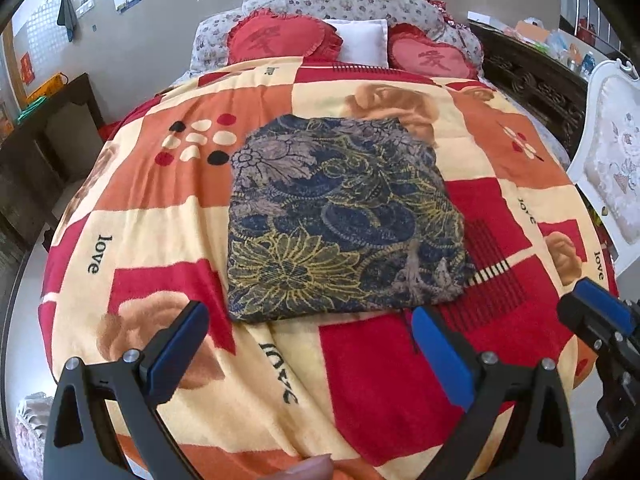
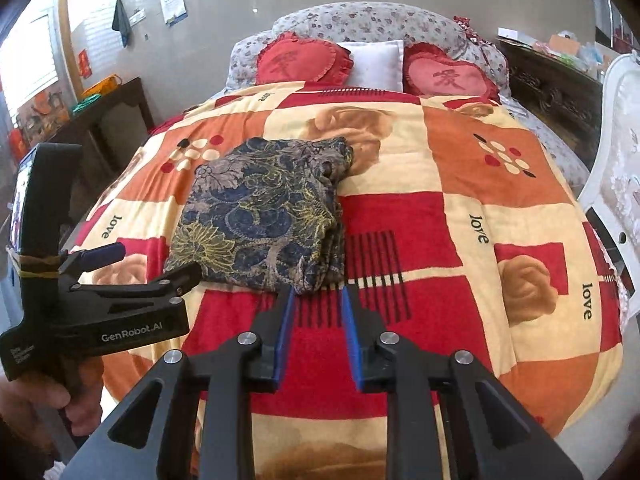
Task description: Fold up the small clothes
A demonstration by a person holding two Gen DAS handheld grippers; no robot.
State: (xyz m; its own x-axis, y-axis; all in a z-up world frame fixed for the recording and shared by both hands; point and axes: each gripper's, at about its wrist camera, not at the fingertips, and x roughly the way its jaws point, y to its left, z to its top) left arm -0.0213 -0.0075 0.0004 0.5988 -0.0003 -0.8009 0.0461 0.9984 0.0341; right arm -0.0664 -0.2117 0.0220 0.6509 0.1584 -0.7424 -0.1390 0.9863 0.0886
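Observation:
A folded garment (image 1: 340,216) in dark blue with yellow and grey flowers lies flat as a rough square in the middle of the patchwork blanket (image 1: 168,232) on the bed. My left gripper (image 1: 308,316) hovers just in front of its near edge, jaws wide open and empty. In the right wrist view the garment (image 2: 264,216) sits left of centre. My right gripper (image 2: 317,300) hangs over the blanket (image 2: 460,208) at the garment's near right corner, open with a narrow gap and nothing between the blue pads. The left gripper (image 2: 156,264) shows at the left, held by a hand.
Two red heart cushions (image 1: 280,40) (image 1: 436,56) and a white pillow (image 1: 364,40) lie at the head of the bed. A dark carved cabinet (image 1: 532,80) and a white chair (image 1: 608,168) stand to the right. A dark table (image 1: 44,152) stands to the left.

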